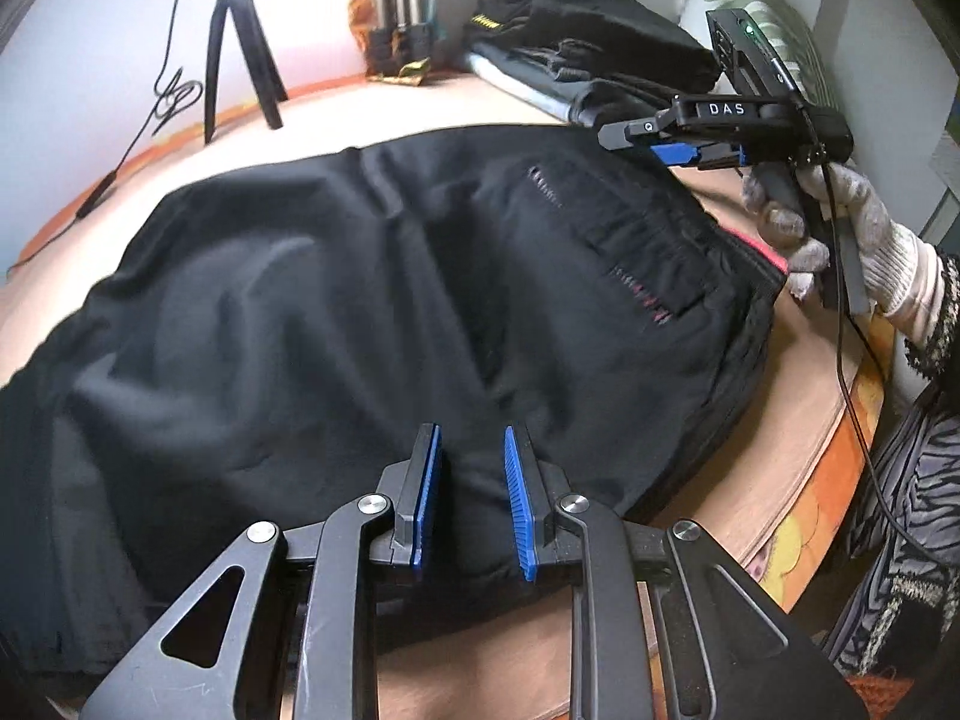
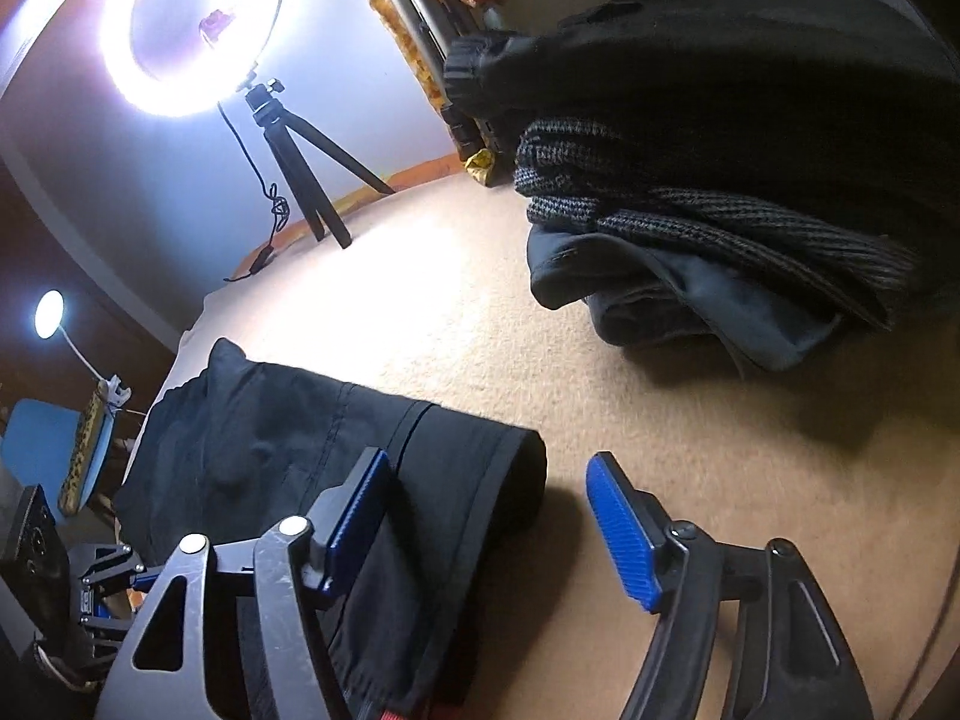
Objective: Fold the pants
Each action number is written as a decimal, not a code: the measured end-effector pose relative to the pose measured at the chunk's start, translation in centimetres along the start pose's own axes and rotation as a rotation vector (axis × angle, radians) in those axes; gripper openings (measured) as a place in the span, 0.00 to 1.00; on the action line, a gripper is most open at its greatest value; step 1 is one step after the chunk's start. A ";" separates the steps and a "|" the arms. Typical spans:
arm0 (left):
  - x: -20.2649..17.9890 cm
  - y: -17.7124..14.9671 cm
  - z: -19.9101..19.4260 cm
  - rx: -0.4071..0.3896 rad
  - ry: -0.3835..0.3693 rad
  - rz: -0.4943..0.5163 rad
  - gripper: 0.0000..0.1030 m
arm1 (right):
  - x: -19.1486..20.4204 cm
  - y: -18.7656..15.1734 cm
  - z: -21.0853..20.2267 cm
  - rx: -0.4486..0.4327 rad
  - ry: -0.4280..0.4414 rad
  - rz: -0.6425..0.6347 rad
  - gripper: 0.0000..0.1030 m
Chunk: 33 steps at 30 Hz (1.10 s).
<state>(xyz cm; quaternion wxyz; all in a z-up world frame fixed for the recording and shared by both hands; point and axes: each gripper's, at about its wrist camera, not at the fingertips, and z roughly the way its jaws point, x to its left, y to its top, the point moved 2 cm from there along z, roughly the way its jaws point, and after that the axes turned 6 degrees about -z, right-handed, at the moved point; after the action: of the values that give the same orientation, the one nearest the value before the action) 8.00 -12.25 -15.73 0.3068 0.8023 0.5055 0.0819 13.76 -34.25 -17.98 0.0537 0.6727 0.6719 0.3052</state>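
Observation:
Black pants [image 1: 372,312] lie spread on the tan table, back pocket with red stitching up; they also show in the right wrist view [image 2: 288,450]. My left gripper [image 1: 471,462] is open just above the near edge of the pants, its blue pads apart with black cloth below and between them. My right gripper [image 2: 489,501] is open and empty over the waist end of the pants, one blue pad above the cloth, the other above bare table. The right gripper also shows in the left wrist view [image 1: 630,141], held by a gloved hand beyond the waistband.
A pile of folded dark clothes [image 1: 600,54] [image 2: 720,180] sits at the back right. A black tripod [image 1: 240,54] with a lit ring light [image 2: 186,30] stands at the back left, its cable trailing on the table [image 2: 600,420]. Table edge [image 1: 798,516] is on the right.

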 end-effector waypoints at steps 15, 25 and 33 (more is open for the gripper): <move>1.4 -0.8 -0.5 -0.063 0.031 -0.030 0.19 | 3.7 -1.6 1.6 0.079 0.278 -0.027 0.32; 2.0 -0.7 -5.0 -0.172 0.044 -0.067 0.21 | 8.2 0.4 -4.0 0.056 0.085 -0.156 0.10; 11.8 -3.1 -6.7 -0.172 0.199 -0.323 0.24 | 5.3 -0.6 -3.6 0.111 -0.122 -0.148 0.09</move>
<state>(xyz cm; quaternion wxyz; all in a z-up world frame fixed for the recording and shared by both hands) 8.30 1.63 -14.27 0.3319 0.6696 0.6465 0.1536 10.98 -30.46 -13.56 0.0796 0.6407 0.7310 0.2211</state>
